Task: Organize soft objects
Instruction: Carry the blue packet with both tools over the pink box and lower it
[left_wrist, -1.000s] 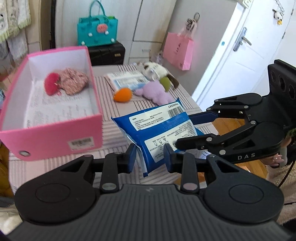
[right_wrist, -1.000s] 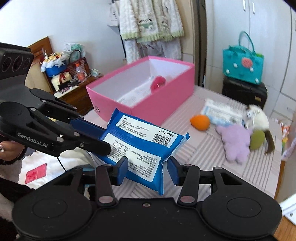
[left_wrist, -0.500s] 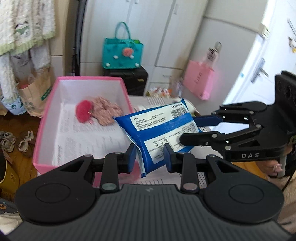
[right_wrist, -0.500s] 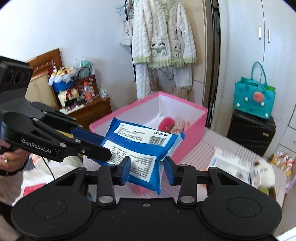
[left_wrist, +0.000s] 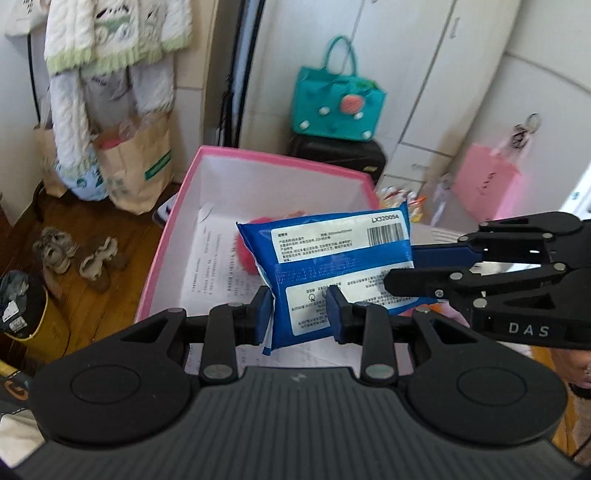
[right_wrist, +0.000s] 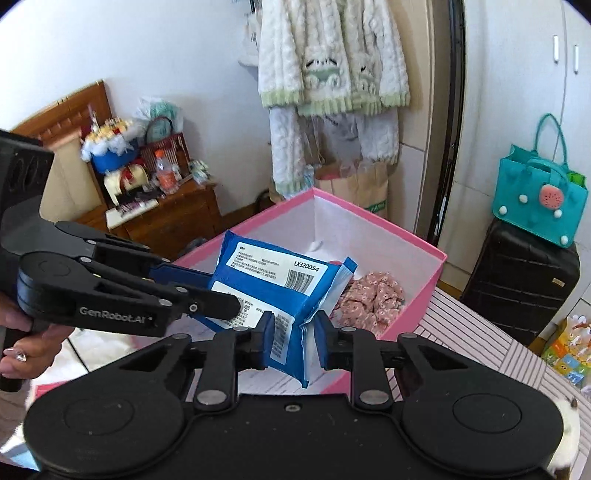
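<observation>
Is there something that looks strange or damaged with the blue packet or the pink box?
Nothing looks damaged. The blue packet hangs tilted above the pink box, pinched by the left gripper and the right gripper, so its wrapper creases.

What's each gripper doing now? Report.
Left gripper: shut on the blue pack.
Right gripper: jaws just closing, shut on the same pack.

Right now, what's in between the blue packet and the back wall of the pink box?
In the right wrist view, a pink flowery cloth bundle lies on the pink box floor, between the blue packet and the back wall. The left wrist view hides it.
</observation>
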